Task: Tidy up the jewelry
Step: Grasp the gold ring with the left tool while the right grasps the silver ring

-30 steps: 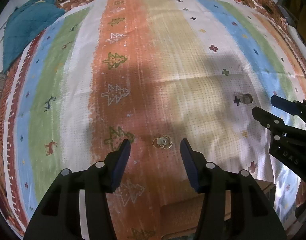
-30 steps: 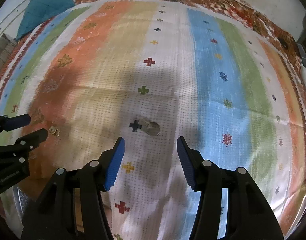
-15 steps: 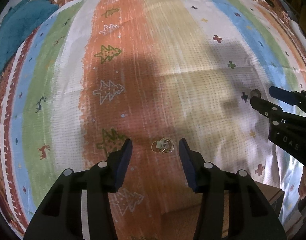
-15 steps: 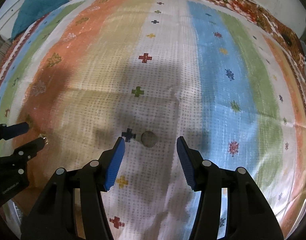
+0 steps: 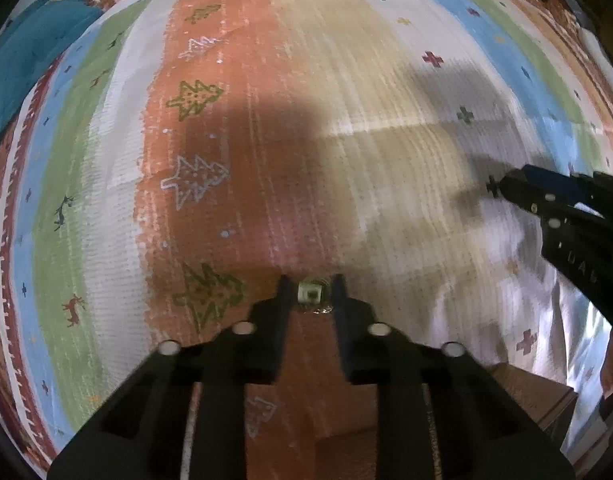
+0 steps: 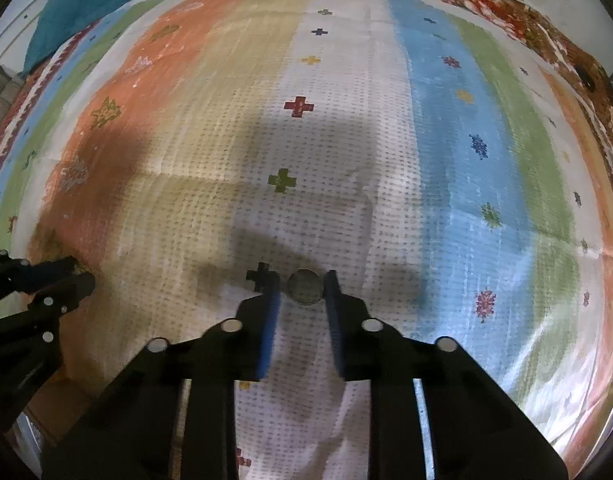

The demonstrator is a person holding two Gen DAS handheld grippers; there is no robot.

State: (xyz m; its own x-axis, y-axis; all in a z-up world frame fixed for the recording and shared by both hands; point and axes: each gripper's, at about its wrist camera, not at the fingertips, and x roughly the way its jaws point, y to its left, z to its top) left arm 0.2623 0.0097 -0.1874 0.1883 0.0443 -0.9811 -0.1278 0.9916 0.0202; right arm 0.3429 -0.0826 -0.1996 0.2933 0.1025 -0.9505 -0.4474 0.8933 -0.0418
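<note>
Left wrist view first: the left tongs (image 5: 309, 286) sit low over the orange stripe of the striped cloth (image 5: 234, 168), narrowed around a small piece of jewelry (image 5: 311, 293), a pale square bit with gold loops under it. The fingers (image 5: 283, 292) stand close on either side, but whether they actually pinch it, I cannot tell. Off to the right edge, the right tongs (image 5: 502, 186) reach in over the white stripe.

Over to the right wrist view: the right tongs (image 6: 302, 286) are narrowed too, flanking a round silvery disc (image 6: 304, 287) that lies on the white stripe, just beside a dark cross motif (image 6: 261, 275). Contact here is also unclear. At far left the left tongs (image 6: 80, 272) show, tips down on the cloth. A teal fabric bundle (image 6: 86, 4) lies at the far corner.
</note>
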